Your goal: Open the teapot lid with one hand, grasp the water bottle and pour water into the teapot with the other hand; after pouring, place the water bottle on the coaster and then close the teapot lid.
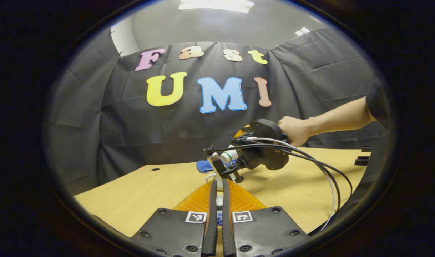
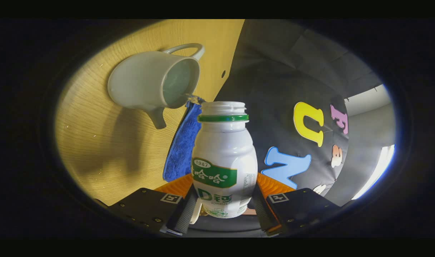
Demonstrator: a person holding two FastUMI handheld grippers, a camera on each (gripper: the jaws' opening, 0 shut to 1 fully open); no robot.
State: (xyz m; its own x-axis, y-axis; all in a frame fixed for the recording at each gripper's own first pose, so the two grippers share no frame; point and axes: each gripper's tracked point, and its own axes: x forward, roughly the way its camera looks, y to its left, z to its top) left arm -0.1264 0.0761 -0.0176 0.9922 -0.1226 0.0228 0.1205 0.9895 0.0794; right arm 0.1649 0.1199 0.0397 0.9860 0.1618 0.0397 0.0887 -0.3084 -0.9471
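My right gripper (image 2: 223, 210) is shut on a white water bottle (image 2: 224, 160) with a green label and no cap. The bottle is tipped toward the white teapot (image 2: 149, 84), which stands open on the wooden table (image 2: 106, 150). A thin stream of water (image 2: 190, 97) runs from the bottle's mouth into the pot. In the left gripper view the right gripper (image 1: 221, 167) and the tilted bottle (image 1: 229, 156) hang over the teapot (image 1: 210, 177). My left gripper (image 1: 219, 184) is shut on a small white piece, apparently the teapot lid (image 1: 219, 202), mostly hidden by the fingers.
A blue cloth coaster (image 2: 183, 142) lies on the table just beside the teapot, also seen as the coaster (image 1: 204, 166) behind the pot. A person's hand (image 1: 292, 130) holds the right gripper, with cables (image 1: 320, 167) trailing over the table. Small dark blocks (image 1: 363, 157) sit at the far right edge.
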